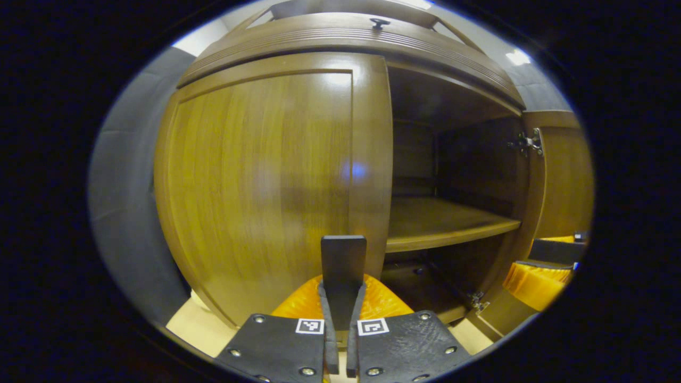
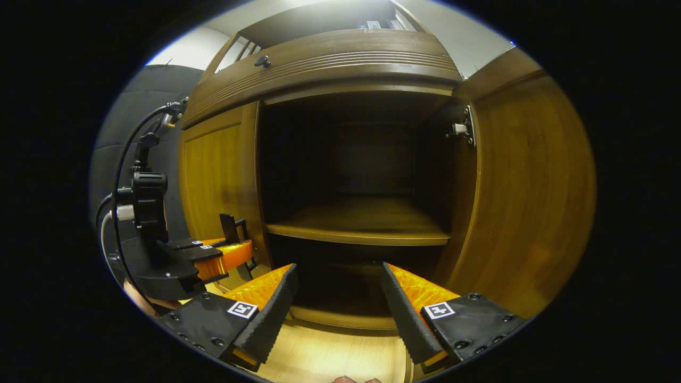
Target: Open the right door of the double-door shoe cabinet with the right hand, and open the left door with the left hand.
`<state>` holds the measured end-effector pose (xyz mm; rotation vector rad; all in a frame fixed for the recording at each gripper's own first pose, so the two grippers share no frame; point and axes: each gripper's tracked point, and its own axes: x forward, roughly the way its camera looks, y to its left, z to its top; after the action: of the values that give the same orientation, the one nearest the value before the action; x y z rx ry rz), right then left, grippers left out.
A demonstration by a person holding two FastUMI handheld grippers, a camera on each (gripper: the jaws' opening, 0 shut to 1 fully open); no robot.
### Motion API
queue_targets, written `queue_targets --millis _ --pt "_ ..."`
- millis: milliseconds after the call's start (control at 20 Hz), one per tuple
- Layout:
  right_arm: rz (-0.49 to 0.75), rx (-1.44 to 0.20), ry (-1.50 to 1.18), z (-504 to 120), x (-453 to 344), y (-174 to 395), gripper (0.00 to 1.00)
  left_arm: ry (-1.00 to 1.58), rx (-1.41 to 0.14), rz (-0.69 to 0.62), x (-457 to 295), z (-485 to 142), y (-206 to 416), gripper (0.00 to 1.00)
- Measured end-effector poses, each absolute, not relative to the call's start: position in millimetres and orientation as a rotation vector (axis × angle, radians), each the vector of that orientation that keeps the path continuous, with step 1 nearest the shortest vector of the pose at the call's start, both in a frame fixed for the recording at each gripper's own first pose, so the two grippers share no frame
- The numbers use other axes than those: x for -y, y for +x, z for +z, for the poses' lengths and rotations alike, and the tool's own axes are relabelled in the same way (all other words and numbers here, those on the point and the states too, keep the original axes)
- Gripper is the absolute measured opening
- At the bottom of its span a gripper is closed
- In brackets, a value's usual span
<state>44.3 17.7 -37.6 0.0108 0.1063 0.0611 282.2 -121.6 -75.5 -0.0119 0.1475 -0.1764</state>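
Wood, glossy and brown w/ visible vertical grain, makes up the double-door shoe cabinet (image 1: 340, 37), whose ridged moulding runs along the top edge under a small dark knob (image 1: 380, 23). Its interior is dim: the back wall and the lower compartment under the shelf (image 2: 362, 226) are hard to make out in the right gripper view. The right door (image 2: 532, 191) stands swung wide open, its inner face toward the camera, a metal hinge (image 2: 462, 127) at its upper inner corner; the door's far edge is cut off. The left door (image 1: 266, 181) is shut, a flat panel w/ a raised frame, its bottom corner cut off in the left gripper view. The left tool (image 1: 343, 266) has its fingers pressed together on a dark flat upright handle (image 1: 343, 255) at the left door's inner edge; the handle's base is hidden behind the fingers, so how it joins the door can't be told. The right tool (image 2: 339, 287) is spread wide w/ nothing between its ridged pads, in front of the open compartment, above pale wood-grain flooring (image 2: 330, 354). In the right gripper view the left tool (image 2: 234, 239) shows at the left door's edge, w/ a cable looping above its body, and part of a hand (image 2: 141, 300) under it is mostly hidden.
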Motion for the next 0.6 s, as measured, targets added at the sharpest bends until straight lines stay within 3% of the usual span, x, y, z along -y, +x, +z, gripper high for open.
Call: queue_targets --millis 100,600 --pt "0.064 -0.105 0.009 -37 -19 42 0.98 -0.008 -0.159 -0.187 118 -80 280 0.05" --pt "0.057 -0.107 -0.005 -39 -29 21 0.98 -0.015 -0.151 -0.220 112 -78 254 0.05"
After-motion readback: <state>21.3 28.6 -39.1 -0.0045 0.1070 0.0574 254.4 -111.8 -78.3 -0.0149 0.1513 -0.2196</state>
